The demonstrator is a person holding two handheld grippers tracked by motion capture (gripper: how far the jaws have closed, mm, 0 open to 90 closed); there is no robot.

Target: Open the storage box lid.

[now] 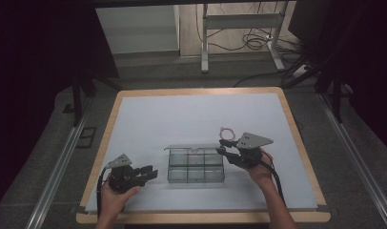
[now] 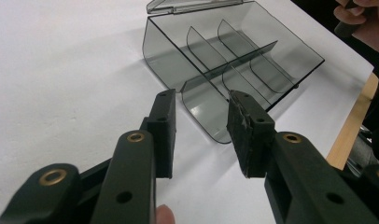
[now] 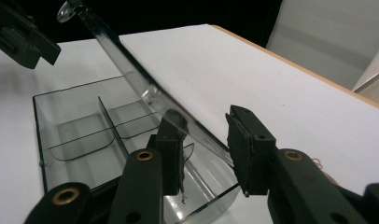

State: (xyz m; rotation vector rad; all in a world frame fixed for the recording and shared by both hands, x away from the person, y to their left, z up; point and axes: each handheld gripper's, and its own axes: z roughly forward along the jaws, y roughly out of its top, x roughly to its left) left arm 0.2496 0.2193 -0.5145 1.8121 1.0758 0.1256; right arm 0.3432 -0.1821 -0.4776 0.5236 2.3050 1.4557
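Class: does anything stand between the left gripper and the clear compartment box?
Nothing visible does. The left gripper points at the box's near corner with bare white table cover between them; its jaws stand apart with nothing held.

Seen from above, the pink loop (image 1: 227, 132) beyond the box (image 1: 196, 165) is too small to identify. In the right gripper view the lid (image 3: 131, 70) runs behind one pad, whether touching is unclear, and the box's near corner is cut off below.
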